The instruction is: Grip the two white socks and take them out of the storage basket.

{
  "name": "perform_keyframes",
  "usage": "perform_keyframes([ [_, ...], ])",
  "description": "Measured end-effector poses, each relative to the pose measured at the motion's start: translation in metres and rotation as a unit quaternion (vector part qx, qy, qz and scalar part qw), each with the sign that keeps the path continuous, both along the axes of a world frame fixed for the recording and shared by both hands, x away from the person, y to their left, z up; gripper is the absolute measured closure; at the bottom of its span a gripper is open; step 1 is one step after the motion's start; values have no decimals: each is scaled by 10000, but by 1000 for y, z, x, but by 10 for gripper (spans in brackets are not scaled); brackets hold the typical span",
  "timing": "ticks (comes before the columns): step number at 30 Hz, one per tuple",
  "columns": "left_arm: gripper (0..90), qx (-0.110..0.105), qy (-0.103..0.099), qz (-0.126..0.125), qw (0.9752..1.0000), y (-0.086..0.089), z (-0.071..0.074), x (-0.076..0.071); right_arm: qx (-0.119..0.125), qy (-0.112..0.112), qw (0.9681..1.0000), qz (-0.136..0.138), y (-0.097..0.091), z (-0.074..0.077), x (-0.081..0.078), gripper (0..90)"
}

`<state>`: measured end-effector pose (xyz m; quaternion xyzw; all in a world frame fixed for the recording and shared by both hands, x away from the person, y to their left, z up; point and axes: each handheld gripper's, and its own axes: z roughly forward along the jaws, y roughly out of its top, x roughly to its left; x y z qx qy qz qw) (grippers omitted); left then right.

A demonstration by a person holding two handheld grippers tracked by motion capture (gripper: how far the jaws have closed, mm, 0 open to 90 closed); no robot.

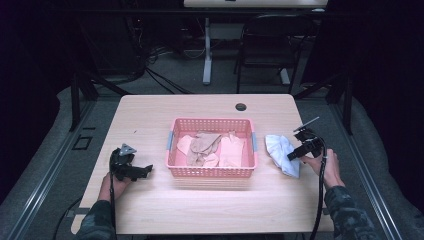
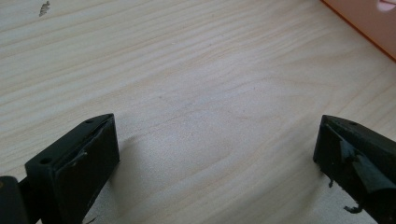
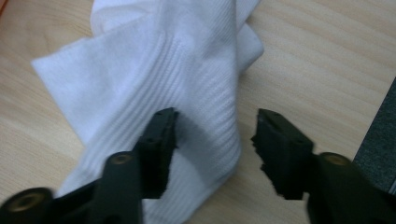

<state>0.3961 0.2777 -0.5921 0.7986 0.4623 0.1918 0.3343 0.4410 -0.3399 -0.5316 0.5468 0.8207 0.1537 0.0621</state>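
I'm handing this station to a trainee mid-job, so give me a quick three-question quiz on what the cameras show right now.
1. True or false: the white cloth lies inside the pink basket.
2. Which hand-held gripper has its jaws over the white cloth?
A. left hand-held gripper
B. right hand-held gripper
C. neither
3. Fill in: in the left gripper view, the open jaws have only bare ____ between them.

Key:
1. False. It lies on the table, to the right of the basket; the basket holds beige and peach cloths.
2. B. Its jaws stand apart, one over the cloth, not pressing it.
3. Table (the wood top).
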Motion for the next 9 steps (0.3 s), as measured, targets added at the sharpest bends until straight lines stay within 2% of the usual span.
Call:
perform_keyframes([
  [3,1,1,-6,-5,10000,0,0,0,-22,-4,10000,62,-3,4,-2,227],
  [6,1,2,-6,-15,10000,0,0,0,65,-158,9998,62,-5,14,-7,147],
  [9,1,7,-4,-24,10000,0,0,0,114,-327,9993,114,-7,25,-13,137],
])
